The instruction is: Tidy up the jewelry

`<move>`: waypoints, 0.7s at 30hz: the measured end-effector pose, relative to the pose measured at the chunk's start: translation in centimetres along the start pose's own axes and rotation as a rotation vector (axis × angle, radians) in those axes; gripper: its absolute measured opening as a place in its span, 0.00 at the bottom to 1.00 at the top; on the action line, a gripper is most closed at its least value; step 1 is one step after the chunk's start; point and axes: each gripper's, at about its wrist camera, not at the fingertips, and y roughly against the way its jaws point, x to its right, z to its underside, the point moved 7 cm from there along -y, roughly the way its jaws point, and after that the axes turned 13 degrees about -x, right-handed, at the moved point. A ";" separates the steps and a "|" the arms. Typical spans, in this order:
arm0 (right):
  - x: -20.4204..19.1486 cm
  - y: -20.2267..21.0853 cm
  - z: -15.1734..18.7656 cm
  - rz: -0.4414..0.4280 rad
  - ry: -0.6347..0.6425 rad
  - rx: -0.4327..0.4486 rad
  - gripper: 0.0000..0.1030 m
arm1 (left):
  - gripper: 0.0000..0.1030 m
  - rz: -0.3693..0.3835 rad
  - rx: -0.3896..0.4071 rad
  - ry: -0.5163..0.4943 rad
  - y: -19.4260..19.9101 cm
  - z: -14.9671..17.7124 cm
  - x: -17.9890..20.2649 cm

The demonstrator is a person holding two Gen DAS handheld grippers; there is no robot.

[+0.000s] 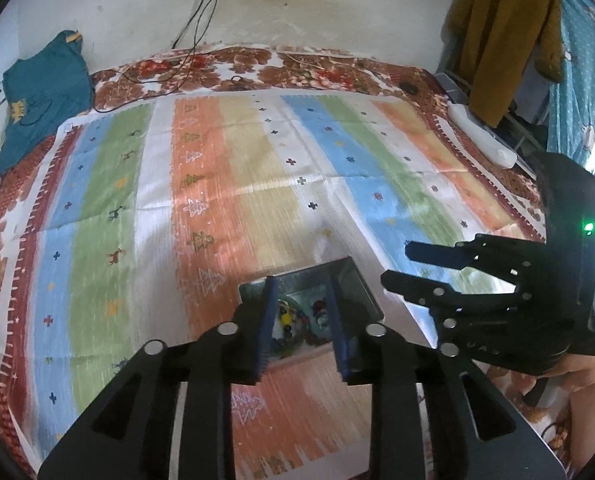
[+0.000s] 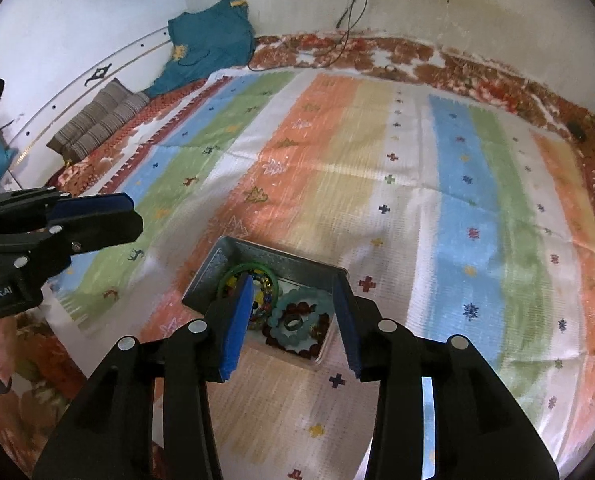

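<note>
Jewelry (image 2: pixel 293 320) lies heaped in a small metal tin (image 2: pixel 273 258) on the striped cloth (image 2: pixel 377 184) that covers the bed. Seen from the right wrist, the right tool (image 2: pixel 295 320) hovers over the tin with its blue-padded fingers (image 2: pixel 237 328) spread wide, one to each side of the contents and holding nothing. Between them show a green bangle (image 2: pixel 237 270), a pale teal bead bracelet (image 2: pixel 321 304) and a dark ring (image 2: pixel 293 322). The left tool (image 1: pixel 299 316), in its own view, also hangs above the tin (image 1: pixel 353 280), jaws apart and empty. Further out, a floral bedsheet (image 1: pixel 257 68) borders the cloth, a teal garment (image 1: pixel 45 96) rests by the wall, and a mustard-brown garment (image 1: pixel 505 36) hangs at the right.
</note>
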 end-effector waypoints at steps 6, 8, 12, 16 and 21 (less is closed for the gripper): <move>-0.8 1.3 1.9 -0.036 0.010 0.013 0.50 | 0.37 -0.001 0.016 0.002 1.0 1.7 0.2; -1.1 1.7 2.3 -0.042 0.013 0.024 0.51 | 0.39 -0.005 0.016 0.002 1.1 2.2 0.2; -1.3 2.4 3.0 -0.012 0.021 0.048 0.59 | 0.40 -0.012 0.006 0.000 1.1 3.2 0.2; -1.5 2.7 4.1 -0.009 0.028 0.045 0.64 | 0.49 -0.015 0.011 -0.006 1.4 4.0 0.5; -1.6 3.5 5.1 -0.017 0.022 0.064 0.70 | 0.59 -0.056 0.023 -0.056 1.5 4.9 1.6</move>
